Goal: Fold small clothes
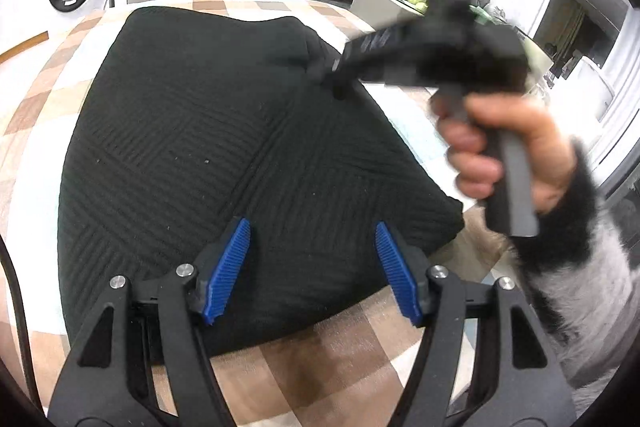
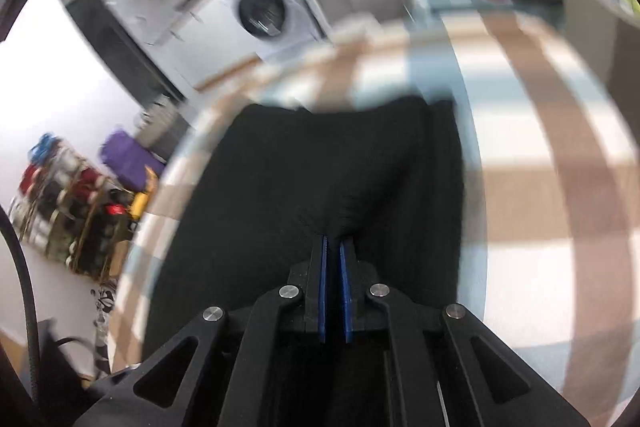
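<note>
- The black ribbed knit garment (image 1: 224, 147) lies flat on the checked tablecloth (image 1: 48, 75).
- Right gripper (image 2: 334, 247), pads pressed together, pinches its far right edge, apparently lifting.
- Left gripper (image 1: 312, 239) hovers spread over the near hem.

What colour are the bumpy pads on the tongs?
Blue. The ribbed pads show best in the left wrist view, above the black garment.

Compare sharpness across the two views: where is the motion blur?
Left wrist view: black garment and left gripper are sharp; only the right gripper and the hand holding it smear. Right wrist view: room and checkered cloth streak heavily, while the gripper's own fingers stay crisp.
</note>
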`<state>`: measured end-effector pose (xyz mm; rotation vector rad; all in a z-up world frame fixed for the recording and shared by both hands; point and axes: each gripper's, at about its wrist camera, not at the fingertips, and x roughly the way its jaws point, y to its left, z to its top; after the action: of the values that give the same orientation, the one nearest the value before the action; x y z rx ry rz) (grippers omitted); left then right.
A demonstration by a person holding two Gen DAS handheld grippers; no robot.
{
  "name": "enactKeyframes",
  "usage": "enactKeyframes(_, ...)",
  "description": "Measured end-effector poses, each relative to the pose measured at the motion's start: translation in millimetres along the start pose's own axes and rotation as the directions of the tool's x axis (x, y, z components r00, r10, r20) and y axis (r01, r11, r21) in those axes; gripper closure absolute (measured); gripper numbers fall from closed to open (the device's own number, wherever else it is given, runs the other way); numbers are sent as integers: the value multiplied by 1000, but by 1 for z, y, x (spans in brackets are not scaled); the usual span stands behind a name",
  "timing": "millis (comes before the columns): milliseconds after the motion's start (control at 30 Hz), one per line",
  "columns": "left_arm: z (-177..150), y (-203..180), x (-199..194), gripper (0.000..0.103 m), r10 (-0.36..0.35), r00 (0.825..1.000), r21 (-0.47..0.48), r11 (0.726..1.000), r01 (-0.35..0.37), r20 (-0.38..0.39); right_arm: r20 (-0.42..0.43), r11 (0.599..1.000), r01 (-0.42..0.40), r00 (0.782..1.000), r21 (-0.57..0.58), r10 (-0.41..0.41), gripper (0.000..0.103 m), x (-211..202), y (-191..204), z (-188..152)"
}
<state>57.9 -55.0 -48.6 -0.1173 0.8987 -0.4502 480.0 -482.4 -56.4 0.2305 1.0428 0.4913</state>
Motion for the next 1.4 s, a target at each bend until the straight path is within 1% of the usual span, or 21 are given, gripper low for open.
enactKeyframes(33,-1,3,-5,40,-10,1000,-16,1000,10,1,-23,1000,-1,1000,13,1,95,7,-6,-2)
enactKeyframes(67,-1,8,-10,40,-16,1000,-31,999,16,3,-7,999,-29,1000,30,29,91,7,-10,-6)
enactKeyframes(200,1,34,-34,40,0,999,-112,994,5,50,12,993,-97,995,67,97,77,-22,-15,-18)
enactKeyframes(333,3,62,-56,39,68,993,-171,984,-51,97,-35,964,-248,967,97,252,67,-35,-10,-51)
enactKeyframes(400,1,79,-62,39,119,987,-203,974,-96,103,-82,957,-268,957,113,278,66,-30,-6,-65)
enactKeyframes(433,1,86,-64,39,134,986,-216,970,-109,103,-93,960,-257,959,110,268,66,-26,-4,-68)
enactKeyframes(467,2,95,-64,39,144,984,-227,967,-117,106,-93,962,-251,961,109,262,74,-20,-2,-71)
enactKeyframes(500,2,102,-66,39,161,981,-242,961,-131,107,-87,964,-244,964,105,253,93,-16,0,-69)
enactKeyframes(567,2,115,-71,39,186,976,-273,950,-150,110,-86,970,-226,969,87,233,94,-13,8,-66)
enactKeyframes(667,-3,134,-83,39,207,970,-313,936,-159,127,33,971,-238,971,-7,238,95,-48,30,-56)
enactKeyframes(767,-8,149,-88,39,217,969,-326,930,-169,118,142,984,-152,976,-94,164,95,-86,45,-62)
enactKeyframes(833,-10,151,-83,39,218,971,-318,932,-175,102,135,995,-58,988,-81,69,95,-81,40,-74)
enactKeyframes(867,-9,149,-78,39,218,971,-315,932,-180,93,71,998,-22,997,-56,26,95,-63,31,-81)
enactKeyframes(933,-10,150,-69,39,218,974,-305,934,-187,69,3,999,37,999,-15,-37,94,-43,18,-86)
enactKeyframes(1033,-8,144,-55,39,237,971,-283,934,-216,43,20,996,58,998,-61,-57,81,-48,21,-87)
enactKeyframes(1100,-7,143,-50,39,232,972,-281,935,-214,31,62,995,71,996,-75,-66,63,-64,19,-88)
enactKeyframes(1133,-5,139,-46,39,230,973,-278,937,-213,29,71,994,83,994,-71,-78,59,-67,17,-89)
enactKeyframes(1233,-3,131,-38,40,234,972,-265,939,-220,24,57,997,78,995,-26,-76,57,-74,0,-94)
enactKeyframes(1300,-2,129,-33,55,221,975,-264,942,-207,25,28,999,48,998,-2,-48,57,-73,-9,-99)
enactKeyframes(1333,-2,128,-31,69,208,978,-258,946,-195,25,21,999,45,999,-5,-45,57,-70,-6,-102)
enactKeyframes(1400,-1,125,-28,76,215,976,-245,948,-202,27,22,999,30,999,-16,-30,59,-66,-3,-104)
